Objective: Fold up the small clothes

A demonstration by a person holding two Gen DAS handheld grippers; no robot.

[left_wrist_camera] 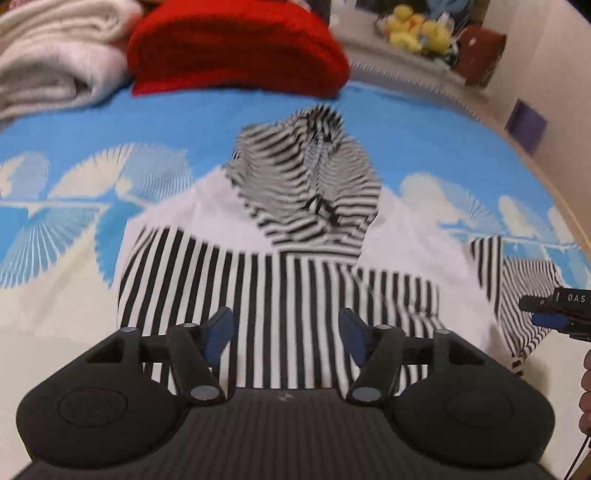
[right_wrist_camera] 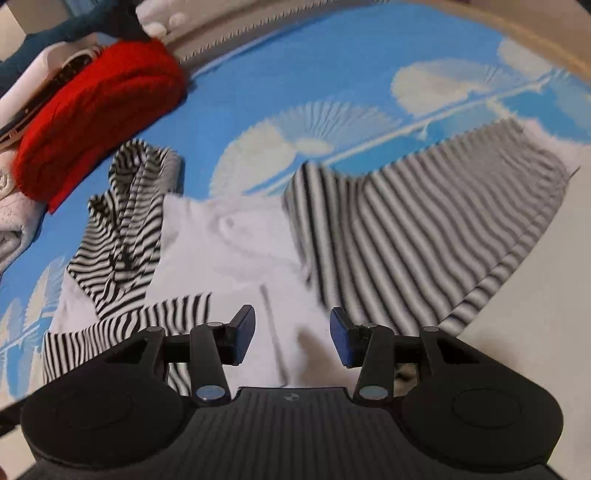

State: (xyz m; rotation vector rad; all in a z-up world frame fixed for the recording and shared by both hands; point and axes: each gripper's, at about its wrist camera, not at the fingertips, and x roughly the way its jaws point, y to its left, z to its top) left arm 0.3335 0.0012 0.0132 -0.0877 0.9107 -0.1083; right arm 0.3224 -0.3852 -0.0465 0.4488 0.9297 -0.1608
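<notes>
A small hooded top (left_wrist_camera: 280, 280) in black and white stripes with white panels lies spread on the blue bedsheet (left_wrist_camera: 424, 140). Its striped hood (left_wrist_camera: 310, 184) points away from me. My left gripper (left_wrist_camera: 286, 332) hovers open over the striped body, nothing pinched between its blue pads (left_wrist_camera: 221, 332). In the right wrist view, my right gripper (right_wrist_camera: 293, 336) stands open above the white part of the top (right_wrist_camera: 236, 251). The hood (right_wrist_camera: 125, 229) lies to its left and a striped sleeve (right_wrist_camera: 424, 229) spreads out to the right. The right gripper's tip (left_wrist_camera: 554, 314) shows at the left view's right edge.
A folded red knit garment (left_wrist_camera: 236, 48) and cream folded towels (left_wrist_camera: 55, 55) lie at the far side of the bed. Yellow plush toys (left_wrist_camera: 417, 29) sit beyond the mattress. The wooden bed edge (right_wrist_camera: 554, 48) curves along the right. A hand (left_wrist_camera: 585, 387) shows at the edge.
</notes>
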